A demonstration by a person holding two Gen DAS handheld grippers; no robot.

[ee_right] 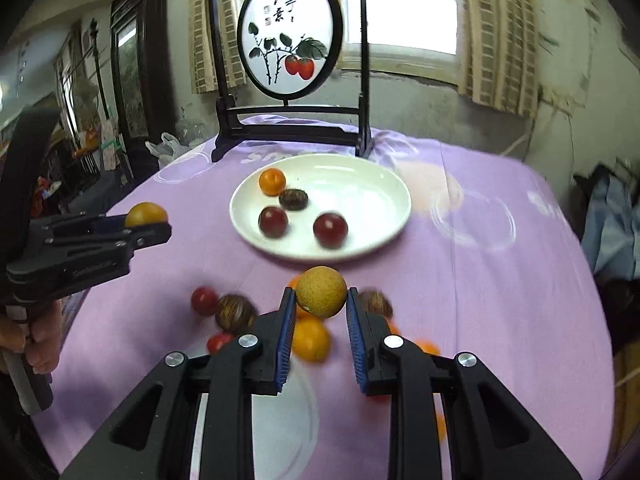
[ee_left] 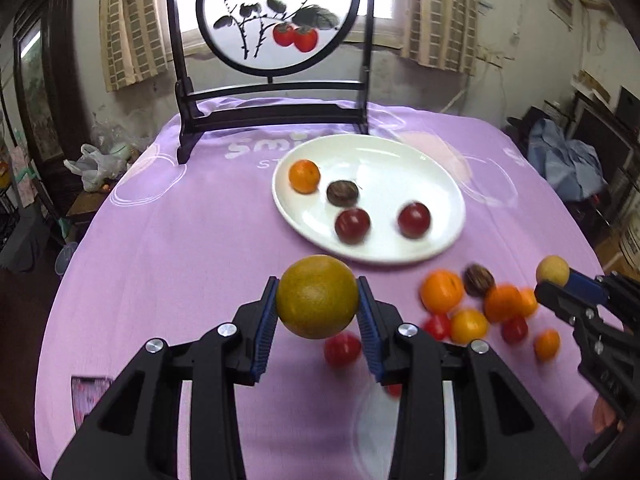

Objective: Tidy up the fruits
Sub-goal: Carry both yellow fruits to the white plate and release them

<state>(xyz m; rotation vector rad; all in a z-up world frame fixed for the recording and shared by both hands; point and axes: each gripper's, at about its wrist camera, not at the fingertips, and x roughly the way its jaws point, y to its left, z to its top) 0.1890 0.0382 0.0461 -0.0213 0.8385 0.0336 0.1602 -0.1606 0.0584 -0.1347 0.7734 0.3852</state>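
My left gripper (ee_left: 318,300) is shut on a yellow-green citrus fruit (ee_left: 317,297) and holds it above the purple cloth, short of the white plate (ee_left: 400,160). My right gripper (ee_right: 321,300) is shut on a small tan round fruit (ee_right: 321,291), also short of the plate (ee_right: 360,176). The plate holds an orange (ee_left: 304,176), a brown nut-like fruit (ee_left: 342,193) and two dark red fruits (ee_left: 352,225). Several loose oranges (ee_left: 441,291), red tomatoes (ee_left: 342,349) and a brown fruit (ee_left: 479,280) lie on the cloth near the grippers. The right gripper also shows in the left wrist view (ee_left: 554,280), the left in the right wrist view (ee_right: 156,226).
A black-framed round painted screen (ee_left: 276,16) stands at the table's far edge behind the plate. The round table is covered by a purple cloth (ee_left: 180,240). Room clutter, a plastic bag (ee_left: 96,164) and blue fabric (ee_left: 568,160) lie beyond the table edges.
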